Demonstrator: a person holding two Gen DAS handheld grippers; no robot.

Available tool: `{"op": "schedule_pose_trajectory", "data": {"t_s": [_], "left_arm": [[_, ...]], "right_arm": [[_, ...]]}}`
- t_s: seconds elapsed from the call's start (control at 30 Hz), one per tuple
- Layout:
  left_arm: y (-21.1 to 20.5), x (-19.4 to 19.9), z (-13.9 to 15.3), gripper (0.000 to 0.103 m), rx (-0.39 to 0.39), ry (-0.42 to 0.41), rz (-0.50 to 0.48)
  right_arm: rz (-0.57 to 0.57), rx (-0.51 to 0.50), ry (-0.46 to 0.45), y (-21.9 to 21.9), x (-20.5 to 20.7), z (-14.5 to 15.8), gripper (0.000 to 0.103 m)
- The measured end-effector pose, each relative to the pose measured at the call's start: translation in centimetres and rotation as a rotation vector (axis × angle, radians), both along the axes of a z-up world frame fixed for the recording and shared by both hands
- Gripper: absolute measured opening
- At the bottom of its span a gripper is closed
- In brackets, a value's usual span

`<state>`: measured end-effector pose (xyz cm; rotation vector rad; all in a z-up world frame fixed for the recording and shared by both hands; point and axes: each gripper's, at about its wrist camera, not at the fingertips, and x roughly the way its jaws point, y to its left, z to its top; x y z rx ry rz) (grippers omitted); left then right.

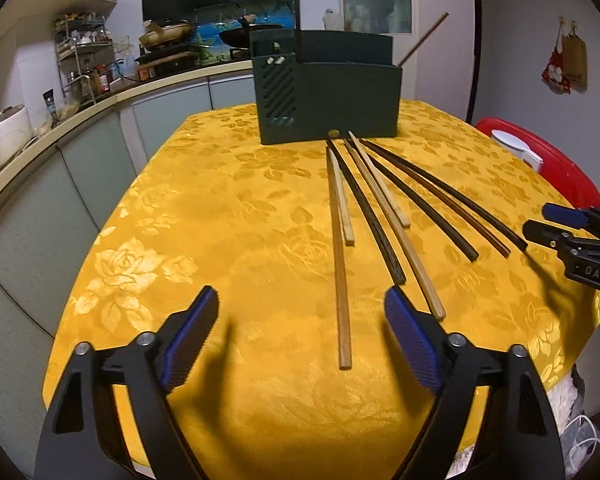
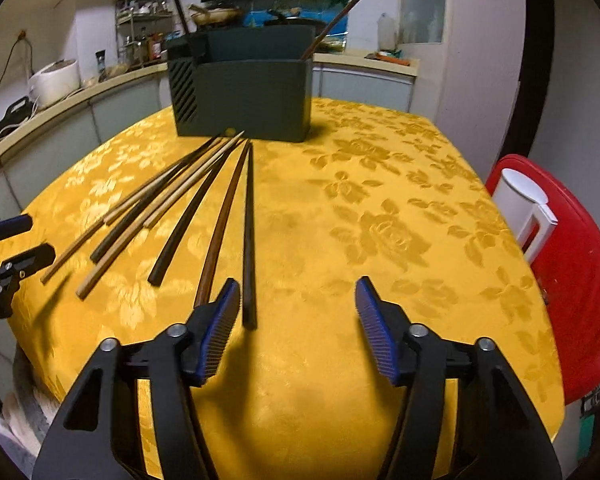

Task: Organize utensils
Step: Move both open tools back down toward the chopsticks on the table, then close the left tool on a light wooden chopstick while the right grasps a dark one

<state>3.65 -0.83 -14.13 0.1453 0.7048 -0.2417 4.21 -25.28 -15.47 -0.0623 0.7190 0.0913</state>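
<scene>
Several chopsticks, light wood and dark, lie fanned out on the yellow tablecloth (image 1: 204, 208), tips toward a dark green utensil holder (image 1: 332, 92) at the far edge; the holder (image 2: 248, 92) has one chopstick (image 2: 336, 20) standing in it. My left gripper (image 1: 300, 324) is open and empty, a long light chopstick (image 1: 340, 264) lying between its fingers. My right gripper (image 2: 298, 308) is open and empty, with a black chopstick (image 2: 249, 240) ending just inside its left finger. The right gripper also shows in the left wrist view (image 1: 548, 224), and the left gripper in the right wrist view (image 2: 24, 236).
A red stool (image 2: 572, 264) with a white container (image 2: 524, 208) stands right of the table. A kitchen counter (image 1: 100, 96) with a rice cooker (image 1: 4, 128), bottles and pans runs behind and to the left.
</scene>
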Motion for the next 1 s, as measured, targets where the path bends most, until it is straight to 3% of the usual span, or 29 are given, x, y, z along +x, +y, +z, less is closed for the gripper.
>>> {"op": "schedule_pose_trajectory", "data": {"t_s": [0.27, 0.53, 0.8, 1.0], "left_arm": [[-0.1, 0.2, -1.2, 0.057, -0.045, 0.067, -0.025], [-0.5, -0.3, -1.3, 0.036, -0.054, 0.050, -0.045], [-1.3, -0.9, -1.3, 0.010, -0.038, 0.032, -0.073], [-1.2, -0.9, -1.3, 0.007, -0.050, 0.038, -0.074]], "right_arm": [[0.040, 0.021, 0.025, 0.8, 0.1, -1.0, 0.043], [0.063, 0.043, 0.008, 1.0, 0.3, -1.1, 0.036], [0.094, 0.051, 0.000, 1.5, 0.2, -1.2, 0.021], [0.089, 0.080, 0.000, 1.2, 0.3, -1.2, 0.013]]}}
